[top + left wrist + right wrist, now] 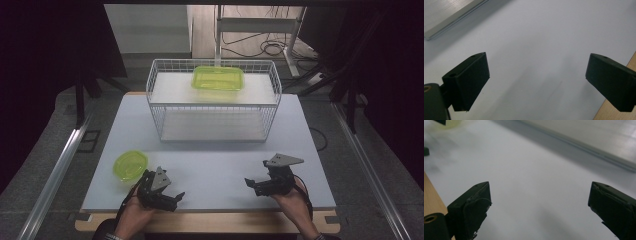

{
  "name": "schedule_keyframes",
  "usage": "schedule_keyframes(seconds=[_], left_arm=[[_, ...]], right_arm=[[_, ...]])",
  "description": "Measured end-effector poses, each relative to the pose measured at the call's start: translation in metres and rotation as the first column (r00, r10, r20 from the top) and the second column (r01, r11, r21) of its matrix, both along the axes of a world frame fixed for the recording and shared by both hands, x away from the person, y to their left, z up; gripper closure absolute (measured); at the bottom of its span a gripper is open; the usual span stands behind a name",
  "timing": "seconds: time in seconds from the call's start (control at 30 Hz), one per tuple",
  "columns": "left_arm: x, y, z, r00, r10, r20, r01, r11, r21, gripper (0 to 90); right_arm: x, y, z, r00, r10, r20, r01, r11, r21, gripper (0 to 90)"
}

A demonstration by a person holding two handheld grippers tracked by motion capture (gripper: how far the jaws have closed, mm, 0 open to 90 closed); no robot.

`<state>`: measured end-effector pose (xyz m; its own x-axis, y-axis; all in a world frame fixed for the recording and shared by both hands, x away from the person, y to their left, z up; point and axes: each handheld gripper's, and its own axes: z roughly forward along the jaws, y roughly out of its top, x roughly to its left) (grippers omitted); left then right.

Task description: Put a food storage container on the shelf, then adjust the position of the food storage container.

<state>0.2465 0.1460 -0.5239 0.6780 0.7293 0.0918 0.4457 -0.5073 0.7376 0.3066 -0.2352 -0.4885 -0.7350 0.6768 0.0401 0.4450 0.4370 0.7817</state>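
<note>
Your left hand-held gripper (170, 196) sits just right of the round green container (130, 164) at the surface's (215, 170) near-left corner, jaws apart and empty, pointing away from it. Your right hand-held gripper (254, 185), also spread wide, is well apart.

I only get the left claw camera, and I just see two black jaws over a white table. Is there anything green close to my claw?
Observer: Yes, a round green bowl sits on the table just beside the left claw, to its left and not touching it.
Operator: Is there another green thing?
Observer: A rectangular green container rests on the top shelf of a white wire rack at the far side of the table.
Operator: What is the other claw doing?
Observer: The right claw is open with nothing in it, near the table's front edge, pointing toward yours.
</note>
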Motion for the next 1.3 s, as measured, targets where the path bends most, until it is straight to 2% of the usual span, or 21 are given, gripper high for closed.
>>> schedule_keyframes(seconds=[0.13, 0.23, 0.37, 0.47, 0.57, 0.63, 0.7, 0.73, 0.8, 0.87, 0.97, 1.1, 1.17, 1.3], left_arm=[[0.001, 0.000, 0.000, 0.9993, 0.007, -0.037, -0.007, 0.9999, -0.011, 5.6], [0.001, 0.000, 0.002, 0.9987, 0.015, -0.050, -0.016, 0.9998, -0.007, 5.4], [0.001, 0.005, 0.011, 0.9990, 0.033, -0.030, -0.034, 0.9981, -0.051, 16.4], [0.002, 0.012, 0.020, 0.9980, 0.063, -0.008, -0.064, 0.9932, -0.097, 34.8], [0.005, 0.020, 0.026, 0.9956, 0.094, 0.000, -0.093, 0.9844, -0.150, 53.2], [0.009, 0.027, 0.029, 0.9947, 0.103, -0.002, -0.102, 0.9824, -0.156, 65.9], [0.014, 0.035, 0.032, 0.9941, 0.108, -0.007, -0.108, 0.9816, -0.157, 83.0], [0.016, 0.040, 0.034, 0.9934, 0.115, -0.003, -0.114, 0.9825, -0.147, 87.8], [0.020, 0.049, 0.037, 0.9901, 0.140, 0.006, -0.138, 0.9812, -0.135, 90.0], [0.023, 0.061, 0.038, 0.9835, 0.180, 0.012, -0.177, 0.9746, -0.137, 90.0], [0.029, 0.081, 0.037, 0.9665, 0.256, 0.012, -0.252, 0.9560, -0.151, 90.0], [0.033, 0.113, 0.037, 0.9373, 0.348, 0.001, -0.341, 0.9177, -0.204, 90.0], [0.032, 0.127, 0.037, 0.9180, 0.397, 0.003, -0.388, 0.8991, -0.203, 90.0], [0.031, 0.150, 0.031, 0.8836, 0.468, -0.008, -0.460, 0.8651, -0.200, 90.0]], right_arm=[[-0.001, -0.003, -0.007, 0.9999, -0.008, -0.015, 0.007, 1.000, -0.020, 4.8], [0.000, -0.003, -0.008, 0.9998, -0.013, -0.018, 0.012, 1.000, -0.014, 4.8], [-0.001, -0.001, -0.010, 0.9998, -0.006, -0.017, 0.005, 1.000, -0.019, 4.8], [-0.001, 0.000, -0.011, 0.9998, -0.002, -0.019, 0.002, 1.000, -0.019, 4.8], [0.000, 0.000, -0.011, 0.9998, -0.001, -0.020, 0.001, 1.000, -0.012, 5.0], [0.000, -0.001, -0.011, 0.9997, -0.003, -0.026, 0.003, 1.000, -0.005, 5.2], [0.001, -0.002, -0.012, 0.9995, -0.005, -0.031, 0.005, 1.000, -0.004, 5.5], [0.001, -0.002, -0.012, 0.9995, -0.006, -0.031, 0.005, 1.000, -0.003, 5.6], [0.002, -0.002, -0.013, 0.9994, -0.006, -0.033, 0.005, 1.000, -0.006, 5.9], [0.002, -0.002, -0.013, 0.9994, -0.007, -0.035, 0.007, 1.000, -0.008, 6.3], [0.002, -0.001, -0.014, 0.9993, -0.001, -0.037, 0.001, 1.000, -0.014, 6.5], [0.002, -0.001, -0.015, 0.9991, 0.001, -0.043, -0.002, 1.000, -0.015, 6.7], [0.002, 0.000, -0.016, 0.9988, -0.001, -0.050, 0.001, 1.000, -0.014, 6.7], [0.003, 0.000, -0.018, 0.9983, 0.001, -0.059, -0.002, 1.000, -0.019, 6.8]])
